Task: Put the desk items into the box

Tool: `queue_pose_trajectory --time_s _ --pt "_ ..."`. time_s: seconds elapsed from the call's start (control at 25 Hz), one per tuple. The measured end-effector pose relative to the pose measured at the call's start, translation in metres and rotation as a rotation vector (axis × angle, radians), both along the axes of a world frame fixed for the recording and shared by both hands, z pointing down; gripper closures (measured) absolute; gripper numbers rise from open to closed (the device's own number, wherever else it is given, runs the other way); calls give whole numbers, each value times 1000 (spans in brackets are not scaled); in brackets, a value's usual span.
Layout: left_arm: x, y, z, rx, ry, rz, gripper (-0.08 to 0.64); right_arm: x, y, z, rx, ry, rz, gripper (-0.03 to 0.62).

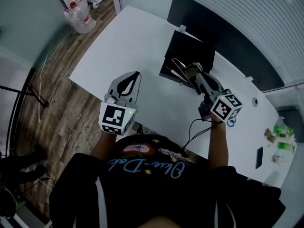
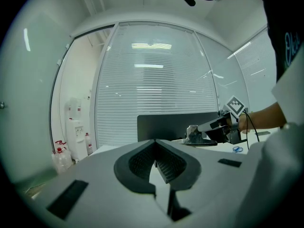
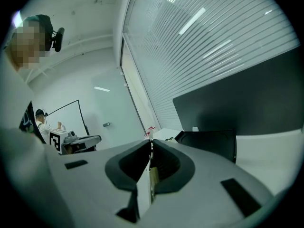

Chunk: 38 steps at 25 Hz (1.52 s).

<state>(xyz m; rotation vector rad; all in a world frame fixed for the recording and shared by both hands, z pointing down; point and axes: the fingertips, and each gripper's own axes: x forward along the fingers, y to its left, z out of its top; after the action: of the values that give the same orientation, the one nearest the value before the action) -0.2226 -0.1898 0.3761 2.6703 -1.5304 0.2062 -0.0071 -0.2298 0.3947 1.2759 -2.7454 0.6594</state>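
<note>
Above the box [image 1: 190, 49], my right claw [image 1: 192, 76] is clamping a small item [image 1: 183, 69], needing lowering and release; left claw [image 1: 136, 76] closed, empty.

White desk [image 1: 133, 37] runs left to right before person. On desk, far side, centre: box [image 1: 194, 51]. Upright panel [image 1: 223, 23] directly behind box, along desk's back edge. At box's near edge: right gripper [image 1: 192, 77], thin item [image 1: 179, 66] between its jaws, over box. Left of box, well apart: left gripper [image 1: 137, 73], over bare desk. Just beside right gripper's cube, near side, on desk: scissors [image 1: 231, 123]. Further right: small bottles [image 1: 282, 139]. On floor [image 1: 61, 89] beyond desk's left end: water bottles [image 1: 80, 15].
</note>
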Motion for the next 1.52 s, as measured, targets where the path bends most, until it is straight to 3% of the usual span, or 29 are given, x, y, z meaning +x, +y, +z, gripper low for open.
queue_pose_trajectory --time_s 1.52 --pt "19 -65 27 -87 -27 1 552 16 -56 89 -135 79 -105 563"
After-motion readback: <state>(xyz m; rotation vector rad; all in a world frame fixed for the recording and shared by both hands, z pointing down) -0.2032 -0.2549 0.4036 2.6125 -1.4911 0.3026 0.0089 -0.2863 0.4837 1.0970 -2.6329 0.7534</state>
